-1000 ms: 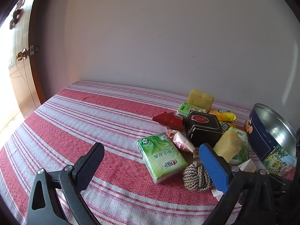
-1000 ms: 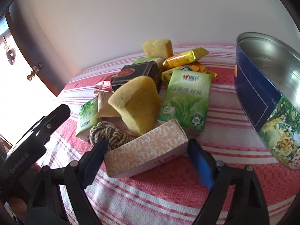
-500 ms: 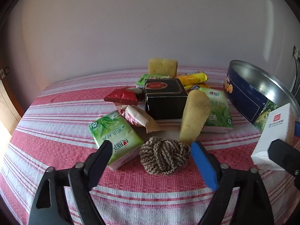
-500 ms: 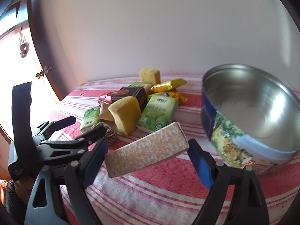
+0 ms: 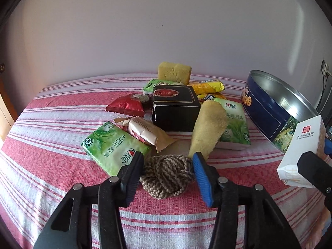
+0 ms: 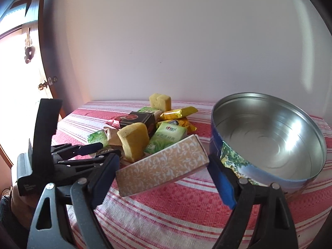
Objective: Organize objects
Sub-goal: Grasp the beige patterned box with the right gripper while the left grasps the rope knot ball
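My left gripper (image 5: pixel 167 171) is shut on a knotted rope ball (image 5: pixel 166 176) that rests on the striped cloth. My right gripper (image 6: pixel 164 172) is shut on a beige patterned carton (image 6: pixel 164 166) and holds it above the cloth, left of the open blue round tin (image 6: pixel 269 141). The carton also shows at the right edge of the left wrist view (image 5: pixel 300 145), near the tin (image 5: pixel 267 108). The tin's inside is bare metal.
A pile lies behind the rope ball: green tissue packs (image 5: pixel 116 145), a black box (image 5: pixel 174 108), yellow sponges (image 5: pixel 207 128), a red packet (image 5: pixel 126 105), yellow snack packs (image 5: pixel 207 87). A white wall stands behind. A door is at the left (image 6: pixel 27 62).
My left gripper swung toward the pile and closed on the rope ball. My right gripper lifted the carton off the cloth and carried it toward the tin.
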Demonstrator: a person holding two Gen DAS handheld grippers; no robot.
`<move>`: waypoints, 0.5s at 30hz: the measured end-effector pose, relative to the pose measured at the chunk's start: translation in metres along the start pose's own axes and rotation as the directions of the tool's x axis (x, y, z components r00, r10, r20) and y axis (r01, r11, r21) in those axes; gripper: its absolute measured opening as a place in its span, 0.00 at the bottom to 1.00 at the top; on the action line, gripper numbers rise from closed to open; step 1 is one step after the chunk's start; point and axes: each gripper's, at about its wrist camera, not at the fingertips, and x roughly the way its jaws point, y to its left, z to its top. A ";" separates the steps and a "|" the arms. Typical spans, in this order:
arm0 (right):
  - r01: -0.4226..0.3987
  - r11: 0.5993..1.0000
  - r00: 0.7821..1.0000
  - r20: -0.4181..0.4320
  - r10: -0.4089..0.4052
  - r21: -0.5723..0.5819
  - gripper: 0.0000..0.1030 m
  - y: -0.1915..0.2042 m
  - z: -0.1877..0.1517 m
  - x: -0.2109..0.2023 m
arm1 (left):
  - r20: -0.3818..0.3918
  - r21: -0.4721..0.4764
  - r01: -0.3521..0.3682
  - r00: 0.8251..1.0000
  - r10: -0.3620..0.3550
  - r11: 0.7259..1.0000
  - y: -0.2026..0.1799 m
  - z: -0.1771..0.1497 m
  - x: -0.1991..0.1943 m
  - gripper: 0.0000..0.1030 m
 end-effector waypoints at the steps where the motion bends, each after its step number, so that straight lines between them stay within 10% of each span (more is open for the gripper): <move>1: -0.004 1.000 1.000 -0.002 0.004 0.000 0.85 -0.001 0.000 0.002 | -0.018 0.005 -0.008 1.000 0.008 1.000 -0.002 -0.001 0.003 0.65; 8: 0.005 1.000 1.000 0.001 -0.005 -0.003 0.85 0.000 0.002 0.001 | -0.121 -0.023 -0.018 0.993 0.015 1.000 -0.009 0.000 0.021 0.76; 15: 0.013 1.000 1.000 0.010 -0.013 0.009 0.85 -0.002 0.002 0.001 | -0.093 -0.101 -0.001 0.996 -0.009 0.995 0.000 0.006 0.010 0.54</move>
